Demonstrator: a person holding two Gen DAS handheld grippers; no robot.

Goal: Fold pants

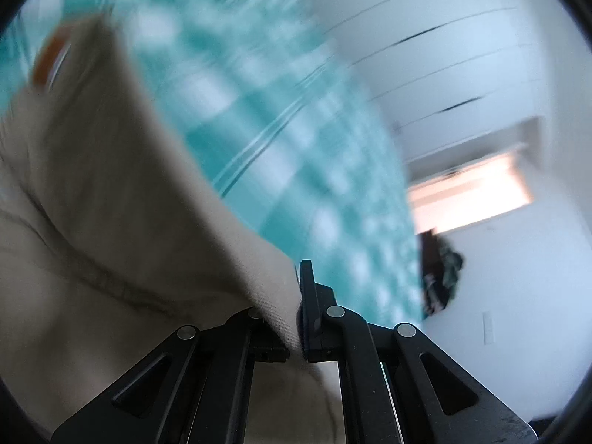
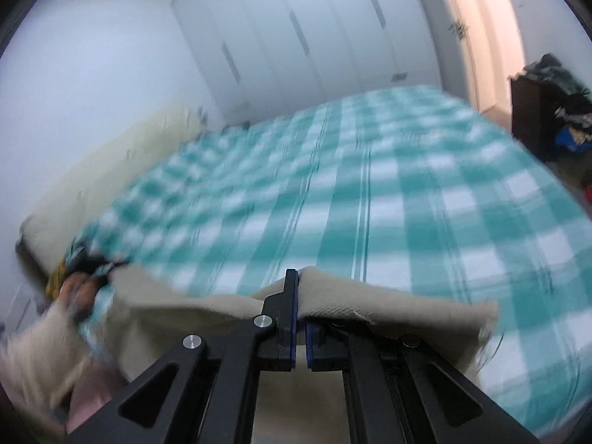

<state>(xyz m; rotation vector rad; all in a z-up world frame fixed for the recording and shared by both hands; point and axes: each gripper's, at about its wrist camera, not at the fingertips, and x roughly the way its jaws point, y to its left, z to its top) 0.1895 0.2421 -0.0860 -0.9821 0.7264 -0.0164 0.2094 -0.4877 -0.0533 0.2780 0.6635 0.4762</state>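
The beige pants (image 1: 111, 203) hang from my left gripper (image 1: 296, 296), which is shut on their edge; the cloth drapes left and covers the left finger. An orange tag (image 1: 50, 61) shows at the far end of the cloth. In the right wrist view my right gripper (image 2: 300, 296) is shut on another edge of the beige pants (image 2: 388, 305), held just above the bed. Both views are blurred by motion.
A teal-and-white checked bedspread (image 2: 333, 192) covers the bed below. A cream headboard (image 2: 122, 162) runs along the left. White wardrobe doors (image 2: 296, 37) stand behind. A dark shelf with clothes (image 2: 555, 111) is at the right. A person's hand (image 2: 77, 288) is at the lower left.
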